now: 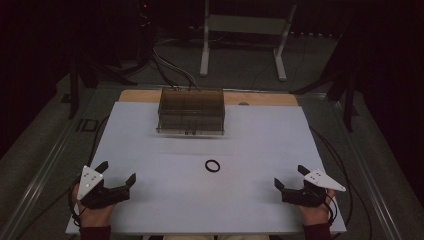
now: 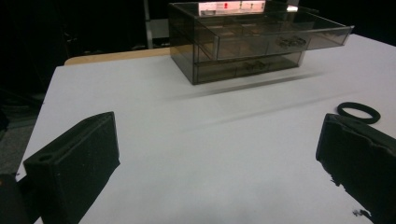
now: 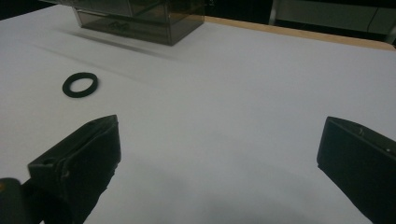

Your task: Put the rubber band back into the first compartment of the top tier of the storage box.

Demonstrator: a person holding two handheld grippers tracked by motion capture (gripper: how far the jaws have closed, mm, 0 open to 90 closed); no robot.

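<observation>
Both grippers, left gripper (image 1: pixel 118 174) and right gripper (image 1: pixel 289 177), spread apart, empty; flat ring (image 1: pixel 212 165) on worktop (image 1: pixel 260 145) likely to skid from pinch.

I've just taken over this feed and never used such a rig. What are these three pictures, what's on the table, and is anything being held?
A person holds a two-jaw gripper in each hand. The overhead picture looks down on the white table: left gripper, right gripper. The other two pictures come from cameras riding on each gripper, looking along its black jaws. On the table lie a black ring and, at the far side, a smoky clear drawer box whose upper drawer is pulled out. Both grippers are open and hold nothing.
</observation>
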